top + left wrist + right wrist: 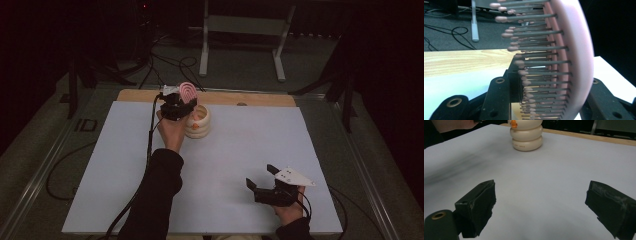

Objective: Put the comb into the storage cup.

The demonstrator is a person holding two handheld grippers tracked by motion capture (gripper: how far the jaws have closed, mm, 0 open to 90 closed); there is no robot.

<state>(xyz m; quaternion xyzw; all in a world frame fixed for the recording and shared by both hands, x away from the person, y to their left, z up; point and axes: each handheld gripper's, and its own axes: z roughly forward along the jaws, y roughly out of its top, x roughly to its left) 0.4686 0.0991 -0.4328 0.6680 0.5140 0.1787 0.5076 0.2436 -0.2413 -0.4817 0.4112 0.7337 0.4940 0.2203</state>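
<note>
The left gripper [181, 102], jaws nearly closed on a pink hairbrush [564, 62], holds it upright just above the cream ringed holder [198, 122] at the far side of the white table [250, 145], while the right gripper [262, 177] rests wide open and empty near the front edge.

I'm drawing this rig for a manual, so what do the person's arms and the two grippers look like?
Both grippers are black with two chunky jaws. The right gripper carries a grey three-cornered plate with small dark dots, and its pads look scuffed. A black cable trails from the left gripper along the arm. Both arms wear dark sleeves; the hands are bare.
</note>
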